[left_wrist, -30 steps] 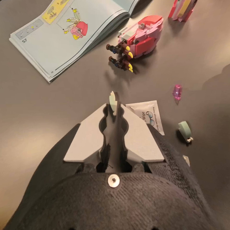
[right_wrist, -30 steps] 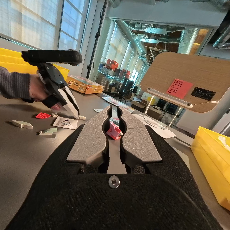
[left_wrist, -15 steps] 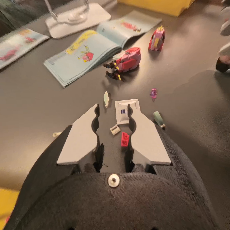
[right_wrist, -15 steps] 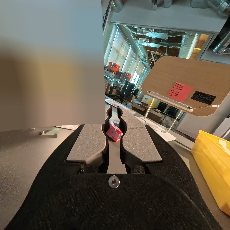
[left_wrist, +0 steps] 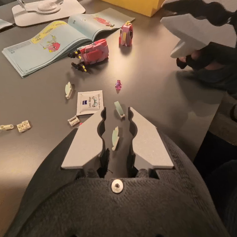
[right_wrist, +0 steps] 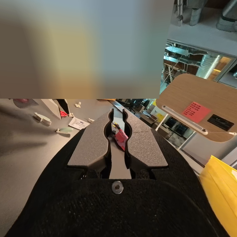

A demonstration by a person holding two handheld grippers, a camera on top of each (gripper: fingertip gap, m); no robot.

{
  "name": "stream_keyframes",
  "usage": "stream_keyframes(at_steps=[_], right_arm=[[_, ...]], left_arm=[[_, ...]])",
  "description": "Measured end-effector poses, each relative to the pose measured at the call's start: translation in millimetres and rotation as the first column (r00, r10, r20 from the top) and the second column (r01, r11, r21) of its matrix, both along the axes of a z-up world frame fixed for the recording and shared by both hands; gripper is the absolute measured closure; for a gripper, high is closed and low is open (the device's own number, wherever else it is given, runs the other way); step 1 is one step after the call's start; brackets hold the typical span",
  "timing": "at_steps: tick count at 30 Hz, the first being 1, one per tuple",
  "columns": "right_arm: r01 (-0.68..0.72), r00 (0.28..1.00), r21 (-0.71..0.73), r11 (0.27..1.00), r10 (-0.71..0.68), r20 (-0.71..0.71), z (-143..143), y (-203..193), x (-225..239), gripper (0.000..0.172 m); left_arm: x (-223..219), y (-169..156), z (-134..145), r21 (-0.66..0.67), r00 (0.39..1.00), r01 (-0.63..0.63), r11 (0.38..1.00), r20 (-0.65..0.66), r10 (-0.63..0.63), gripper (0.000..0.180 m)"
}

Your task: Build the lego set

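Observation:
My left gripper [left_wrist: 116, 109] is open and holds nothing. It hovers over the grey table [left_wrist: 38, 102]. Two pale green wing pieces lie on the table between its fingers, one near the tips [left_wrist: 119, 109] and one farther back [left_wrist: 115, 138]; neither is touched. A third wing piece [left_wrist: 68, 89] lies ahead on the left. My right gripper [right_wrist: 117, 110] has its jaws a little apart with nothing between the tips. Through the gap I see the red and pink brick model [right_wrist: 121, 139], which lies on the table [left_wrist: 94, 52]. The right gripper also shows in the left wrist view [left_wrist: 179, 38], raised at the far right.
An open instruction booklet [left_wrist: 51, 42], a small pink model [left_wrist: 125, 34], a pink crystal piece [left_wrist: 118, 85], a wipe sachet [left_wrist: 89, 102] and small white pieces [left_wrist: 23, 126] lie around. A yellow bin [left_wrist: 128, 6] stands behind. The table's edge [left_wrist: 218, 109] is at the right. My hands' fingertips stand some 12 cm from each other. The wipe sachet [left_wrist: 89, 102] lies some 6 cm from my left tips, 15 cm from my right tips. The right camera catches it too, in the right wrist view [right_wrist: 80, 123].
My left gripper was shut on a pale green wing piece, opened and left it on the table, then moved right over two other wing pieces. My right gripper's jaws parted slightly and it tilted down.

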State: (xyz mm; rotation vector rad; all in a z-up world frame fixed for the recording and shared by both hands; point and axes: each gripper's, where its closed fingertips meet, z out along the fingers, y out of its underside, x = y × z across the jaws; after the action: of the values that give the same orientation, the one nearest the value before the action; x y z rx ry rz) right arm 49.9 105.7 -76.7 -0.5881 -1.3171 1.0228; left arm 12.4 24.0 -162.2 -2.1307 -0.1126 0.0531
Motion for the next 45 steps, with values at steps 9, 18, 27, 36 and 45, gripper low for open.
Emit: stream_keyframes(at_steps=[9, 18, 27, 36, 45], right_arm=[[-0.036, 0.999, 0.055, 0.998, 0.035, 0.005, -2.9, -12.9, 0.3, 0.157], [-0.100, 0.995, 0.198, 0.975, 0.093, 0.044, -15.4, -38.9, 0.8, 0.150], [-0.322, 0.924, 0.543, 0.775, 0.131, 0.360, -79.4, -80.2, -3.6, 0.123], [-0.367, 0.892, 0.489, 0.792, 0.150, 0.426, -77.8, -71.6, -11.3, 0.124], [-0.337, 0.902, 0.604, 0.723, 0.064, 0.426, -92.6, -64.9, -17.4, 0.127]], left_arm=[[12.5, 14.4, -21.0, -0.121, 0.999, 0.031, 0.992, -0.002, -0.032, 0.147], [10.4, 12.6, -19.5, -0.129, 0.999, 0.045, 0.991, -0.012, -0.047, 0.180], [8.1, -3.0, 4.9, -0.016, 0.960, 0.099, 0.995, 0.265, -0.091, 0.180], [14.5, 19.8, -20.4, -0.190, 0.974, 0.215, 0.958, 0.113, -0.196, 0.153], [18.8, 18.1, -28.7, -0.235, 0.947, 0.278, 0.932, 0.233, -0.224, 0.173]])
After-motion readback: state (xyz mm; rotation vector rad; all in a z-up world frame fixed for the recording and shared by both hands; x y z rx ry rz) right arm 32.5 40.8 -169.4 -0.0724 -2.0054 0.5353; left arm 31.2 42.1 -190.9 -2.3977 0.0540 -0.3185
